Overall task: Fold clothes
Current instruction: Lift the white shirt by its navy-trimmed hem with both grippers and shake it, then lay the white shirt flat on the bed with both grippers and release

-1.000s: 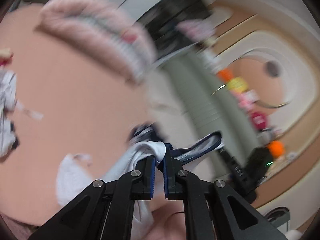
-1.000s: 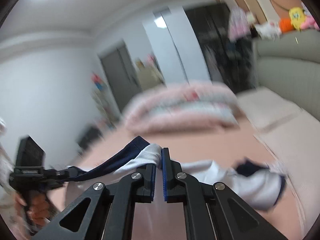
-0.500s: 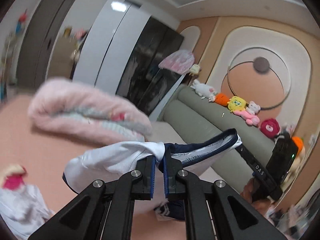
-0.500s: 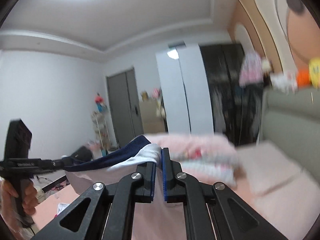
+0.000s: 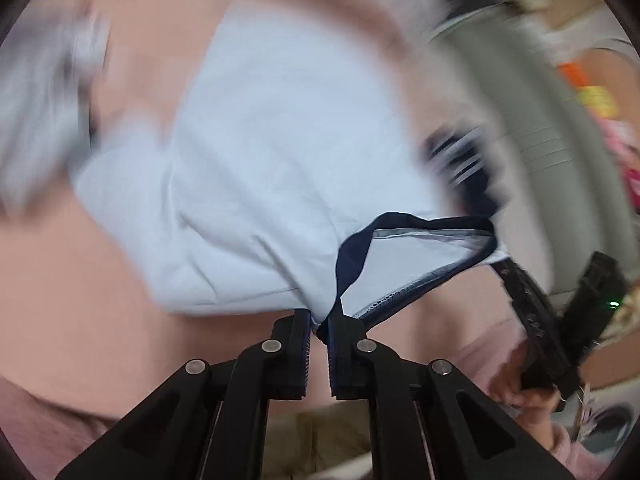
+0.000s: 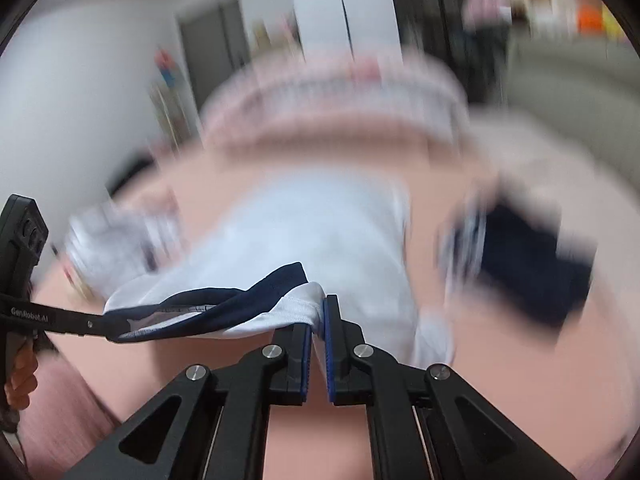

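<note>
We've swung the white shirt [image 5: 280, 152] down from mid-air; its body now drapes over the pink bed [image 5: 72, 280]. Both tongs, left [image 5: 319, 322] and right [image 6: 319, 316], stay clenched on the navy-trimmed collar edge. Looks ready for flattening, then fold 1.

the t-shirt [image 6: 328, 232] lies spread on the bed [image 6: 520, 380], a folded garment [image 6: 536, 264] to its right, a crumpled garment [image 6: 116, 240] to its left, the folded quilt [image 6: 336, 100] behind it
</note>
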